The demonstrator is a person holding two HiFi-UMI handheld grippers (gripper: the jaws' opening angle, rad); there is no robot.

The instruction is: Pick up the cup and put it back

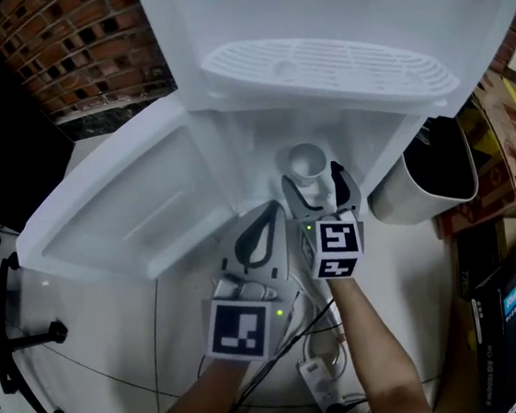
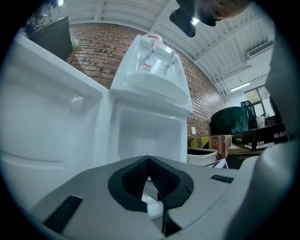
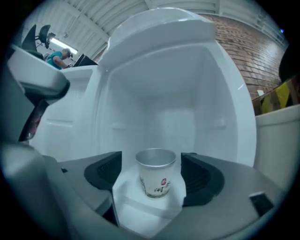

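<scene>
Open lower compartment [image 3: 164, 98] of the white water dispenser [image 2: 151, 79]: its bare white floor [image 3: 140, 208] carries a single upright cup [image 3: 157, 174], silvery inside, printed outside.

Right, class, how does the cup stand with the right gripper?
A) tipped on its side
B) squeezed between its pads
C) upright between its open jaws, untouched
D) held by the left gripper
C: the cup stands upright between the right gripper's parted jaws, with a gap at each side.
</scene>
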